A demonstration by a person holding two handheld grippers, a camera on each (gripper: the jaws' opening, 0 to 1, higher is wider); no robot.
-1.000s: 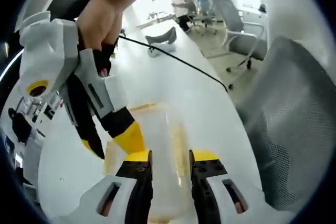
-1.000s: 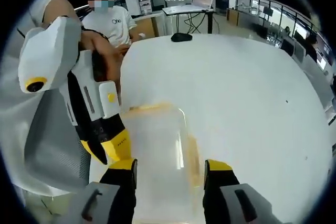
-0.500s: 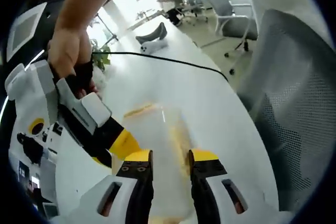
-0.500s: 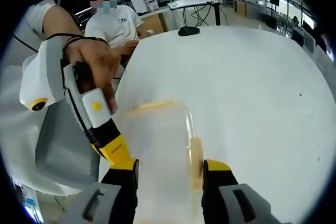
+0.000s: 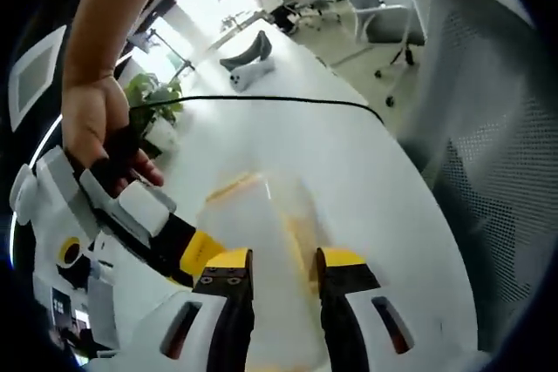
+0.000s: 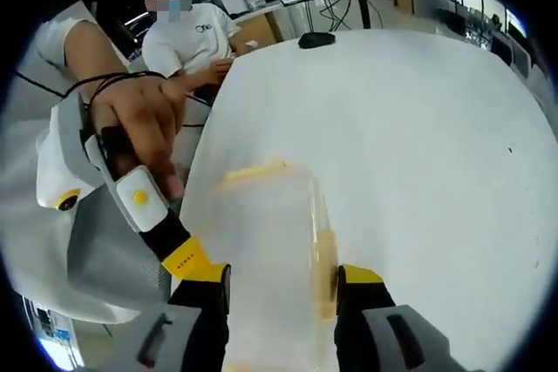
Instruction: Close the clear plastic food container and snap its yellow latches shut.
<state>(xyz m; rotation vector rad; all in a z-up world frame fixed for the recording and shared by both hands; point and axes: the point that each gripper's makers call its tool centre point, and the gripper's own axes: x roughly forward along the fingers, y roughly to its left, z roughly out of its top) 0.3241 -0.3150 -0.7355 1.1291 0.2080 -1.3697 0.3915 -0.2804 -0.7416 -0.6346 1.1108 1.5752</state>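
In the left gripper view, going from the left, a hand (image 5: pixel 100 141) held the right gripper (image 5: pixel 187 254), whose yellow tips came in low against the left side of the container (image 5: pixel 253 224). That clear box sat on the white table (image 5: pixel 349 180) just ahead of the left gripper (image 5: pixel 283 260), its jaws a narrow gap apart and nothing visibly clamped between them. A yellow latch (image 5: pixel 234 186) showed at the box's far end and another (image 5: pixel 301 241) along its right side; whether either was snapped, I could not tell. A black cable (image 5: pixel 261 100) ran across the table beyond, and a grey mesh chair (image 5: pixel 488 145) stood on the right. In the right gripper view the left gripper (image 6: pixel 183 254) pressed in from the left of the container (image 6: pixel 261 233), while the right gripper (image 6: pixel 283 278) stood over it with jaws moderately apart, holding nothing. To me both tools seemed set at opposite sides to steady the box and press its side latches.
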